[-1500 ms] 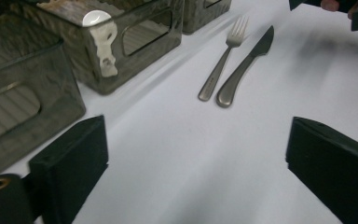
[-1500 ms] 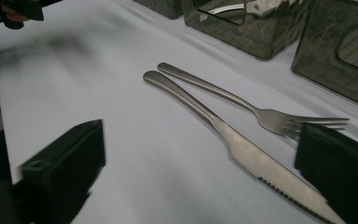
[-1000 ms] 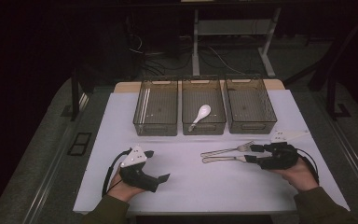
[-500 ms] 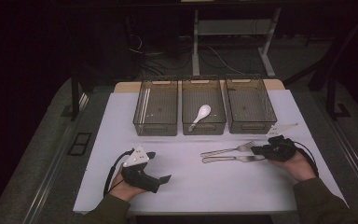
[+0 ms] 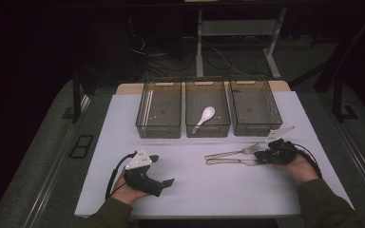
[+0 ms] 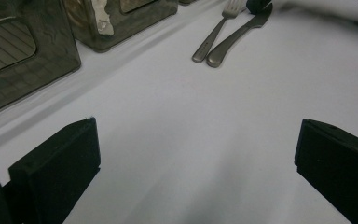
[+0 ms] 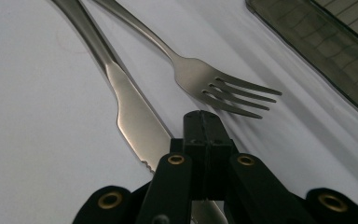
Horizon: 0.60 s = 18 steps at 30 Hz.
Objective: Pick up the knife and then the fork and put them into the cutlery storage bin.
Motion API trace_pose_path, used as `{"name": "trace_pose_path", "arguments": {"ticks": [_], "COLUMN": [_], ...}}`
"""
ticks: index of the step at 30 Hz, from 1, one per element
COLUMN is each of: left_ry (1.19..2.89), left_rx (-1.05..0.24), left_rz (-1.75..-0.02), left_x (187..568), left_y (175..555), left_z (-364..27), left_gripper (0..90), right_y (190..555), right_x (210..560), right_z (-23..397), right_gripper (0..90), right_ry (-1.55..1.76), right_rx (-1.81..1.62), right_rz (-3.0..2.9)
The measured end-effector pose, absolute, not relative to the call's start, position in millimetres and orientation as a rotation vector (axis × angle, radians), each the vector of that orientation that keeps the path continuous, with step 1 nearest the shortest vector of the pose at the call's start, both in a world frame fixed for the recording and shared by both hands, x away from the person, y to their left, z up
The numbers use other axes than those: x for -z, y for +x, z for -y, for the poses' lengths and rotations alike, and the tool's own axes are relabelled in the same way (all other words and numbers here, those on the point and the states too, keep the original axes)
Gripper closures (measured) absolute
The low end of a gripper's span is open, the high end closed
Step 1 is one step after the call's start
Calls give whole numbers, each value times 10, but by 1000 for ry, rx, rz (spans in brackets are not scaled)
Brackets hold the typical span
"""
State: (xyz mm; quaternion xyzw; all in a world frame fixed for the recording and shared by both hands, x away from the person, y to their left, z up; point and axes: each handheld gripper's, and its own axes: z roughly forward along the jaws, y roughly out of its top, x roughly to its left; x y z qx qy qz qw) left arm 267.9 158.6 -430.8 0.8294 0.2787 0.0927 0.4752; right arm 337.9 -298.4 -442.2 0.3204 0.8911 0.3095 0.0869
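Observation:
A steel fork [image 5: 235, 152] and knife [image 5: 233, 162] lie side by side on the white table, right of centre, handles pointing left. My right gripper [image 5: 264, 156] rests at their right ends. In the right gripper view its jaws [image 7: 204, 128] are shut pad against pad, low over the knife blade [image 7: 130, 112], with the fork tines [image 7: 235, 91] just ahead; nothing shows between the pads. My left gripper [image 5: 161, 169] sits at the front left, wide open [image 6: 196, 154] over bare cloth, far from the fork [image 6: 212, 37] and knife [image 6: 235, 39].
Three dark see-through bins stand in a row at the back: left [image 5: 159, 128], middle [image 5: 207, 130], right [image 5: 256, 128]. A white spoon [image 5: 204, 118] lies in the middle one. A white cloth [image 5: 195, 190] covers the table; its edges drop to dark floor.
My right gripper has sunk a little toward the fork and knife ends and its jaws have shut. The left hand has stayed put.

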Motion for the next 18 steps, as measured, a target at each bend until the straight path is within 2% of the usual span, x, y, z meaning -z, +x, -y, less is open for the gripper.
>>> {"name": "trace_pose_path", "arguments": {"ticks": [18], "left_ry": [2028], "left_rx": [-202], "left_rz": [-675], "left_x": [4315], "left_y": [2676], "left_z": [-1577], "left_gripper": [0], "right_y": [3251], "right_x": [4400], "right_z": [2923], "right_gripper": [898], "right_ry": [836], "right_rx": [-954], "right_rz": [-2816]}}
